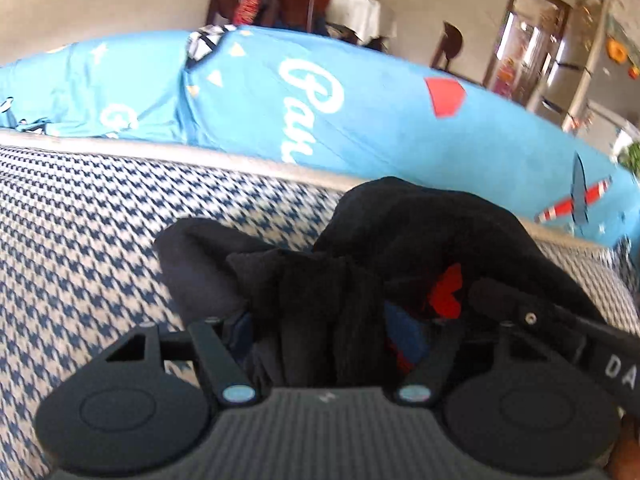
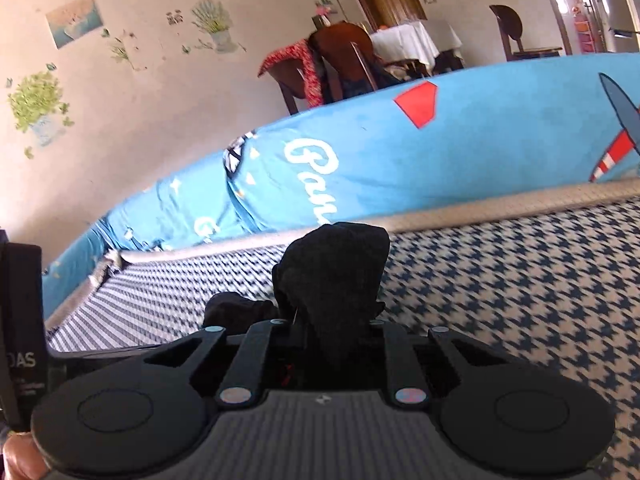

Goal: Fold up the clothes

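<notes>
Left gripper (image 1: 332,320): the linkage arms angle inward and a wad of black garment (image 1: 400,240) fills the gap between them. The fingertips are buried in the cloth, so I cannot see them; by the packed fabric the fingers are pinching the garment. Red and blue patches of the garment show just inside the right-hand finger. A second black gripper body with white lettering lies touching the cloth just right of that finger.

Right gripper (image 2: 332,332): same picture. The black garment (image 2: 336,276) bunches up between the fingers and rises in a lump just ahead of them. The fingertips are hidden under the cloth; the fingers look closed on it. A smaller fold of black cloth lies just left of the left-hand finger. A black gripper body with white letters stands at the far left edge of this view.

Under and ahead of both pairs of fingers: houndstooth blue-and-white cover (image 1: 80,220), with a pale piped edge beyond the garment.

Past that edge: blue bedding (image 1: 380,120) with white script, a red patch and an aeroplane print.

Farthest: brown chairs (image 2: 344,60), one draped in red patterned cloth, a table with white cloth (image 2: 412,40), and a wall with plant stickers (image 2: 36,108).
</notes>
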A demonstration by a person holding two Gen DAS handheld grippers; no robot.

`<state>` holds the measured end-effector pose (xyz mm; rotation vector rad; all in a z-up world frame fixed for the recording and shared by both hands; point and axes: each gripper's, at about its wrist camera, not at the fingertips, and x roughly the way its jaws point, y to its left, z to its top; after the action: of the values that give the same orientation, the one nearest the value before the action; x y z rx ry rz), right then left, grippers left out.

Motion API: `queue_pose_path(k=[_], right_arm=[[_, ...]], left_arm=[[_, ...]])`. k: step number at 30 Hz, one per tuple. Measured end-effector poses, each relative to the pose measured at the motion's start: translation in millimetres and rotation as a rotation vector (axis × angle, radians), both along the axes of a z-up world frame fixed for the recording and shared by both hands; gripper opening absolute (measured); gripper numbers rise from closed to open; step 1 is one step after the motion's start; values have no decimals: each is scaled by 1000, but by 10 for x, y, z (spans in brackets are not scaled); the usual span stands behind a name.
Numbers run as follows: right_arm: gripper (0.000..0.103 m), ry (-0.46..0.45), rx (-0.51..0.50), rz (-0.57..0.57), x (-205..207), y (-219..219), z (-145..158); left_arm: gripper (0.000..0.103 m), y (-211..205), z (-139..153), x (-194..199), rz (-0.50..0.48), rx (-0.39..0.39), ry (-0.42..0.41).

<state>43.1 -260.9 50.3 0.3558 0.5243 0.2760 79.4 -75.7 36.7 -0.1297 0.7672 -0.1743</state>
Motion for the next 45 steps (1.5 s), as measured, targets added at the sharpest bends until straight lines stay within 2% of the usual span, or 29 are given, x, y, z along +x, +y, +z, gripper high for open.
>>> queue_pose_path(k=[6, 8, 9, 12, 16, 20, 23, 27, 31, 40, 43, 45], right_arm=[[17, -67, 58, 13, 141, 145, 105], [17, -46, 39, -20, 199, 171, 56], [20, -29, 24, -41, 227, 179, 24], [25, 29, -52, -110, 285, 142, -56], [36, 1, -54, -195, 183, -96, 15], [37, -7, -43, -217, 107, -234, 60], [37, 0, -56, -216, 105, -239, 46], [37, -8, -82, -191, 153, -153, 40], [37, -12, -137, -137, 240, -7, 18], [37, -60, -365, -7, 460, 359, -85], [42, -76, -429, 35, 534, 463, -127], [48, -79, -467, 57, 592, 520, -165]], left_arm=[[67, 159, 197, 257, 46, 5, -53], [72, 157, 222, 333, 47, 37, -72], [77, 148, 211, 371, 43, 55, -72], [86, 164, 141, 413, 67, 87, -57], [92, 206, 121, 349, 45, 51, -41], [100, 186, 112, 248, 21, 45, -36], [100, 189, 15, 228, 16, 38, 3], [100, 196, -133, 228, 15, 33, 62], [101, 221, -210, 214, 13, 48, 86], [103, 303, -301, 240, 18, 36, 109], [103, 275, -320, 264, 9, 28, 117], [103, 251, -344, 268, -2, 27, 121]])
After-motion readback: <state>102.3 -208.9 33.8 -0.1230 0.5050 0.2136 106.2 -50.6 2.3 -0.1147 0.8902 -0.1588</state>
